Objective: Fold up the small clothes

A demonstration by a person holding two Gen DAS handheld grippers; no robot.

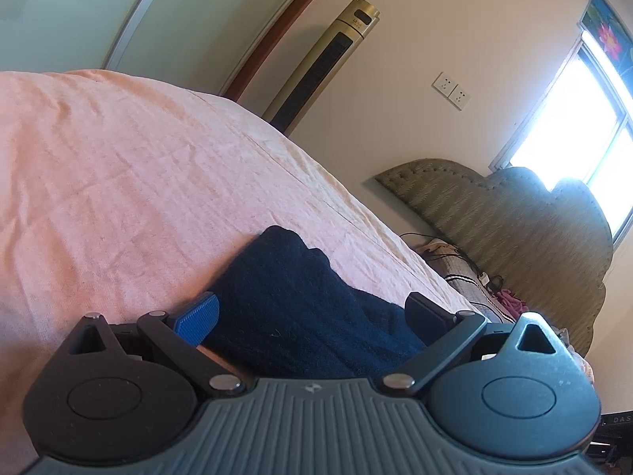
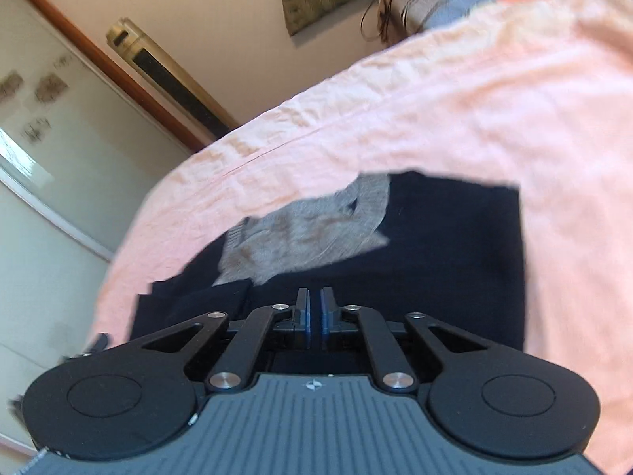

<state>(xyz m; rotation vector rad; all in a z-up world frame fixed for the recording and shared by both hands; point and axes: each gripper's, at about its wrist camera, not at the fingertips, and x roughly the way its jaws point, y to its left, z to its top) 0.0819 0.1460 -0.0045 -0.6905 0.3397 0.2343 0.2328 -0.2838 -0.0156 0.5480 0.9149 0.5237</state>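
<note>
On the bed with its peach-pink sheet point(image 1: 118, 182) lies a dark navy garment point(image 1: 300, 308), and the left gripper point(image 1: 312, 312) hovers low over one end of it with its fingers point(image 1: 198, 316) spread wide, one on each side of the cloth without pressing it. From that camera the garment runs as a long strip away from the fingers toward the far edge of the bed, ending in a rounded tip. In the right wrist view the same garment point(image 2: 447, 253) spreads broad across the sheet, its long axis roughly left to right in the picture, with a grey knitted piece point(image 2: 308, 233) lying on its upper left part; the picture is blurred. The right gripper point(image 2: 315, 312) sits above the garment's near edge, its fingers point(image 2: 304, 316) drawn almost together with only a thin slit between them; I cannot tell whether cloth is caught there. Beyond the bed stand a gold tower fan point(image 1: 332, 59) and a green padded headboard point(image 1: 514, 229).
</note>
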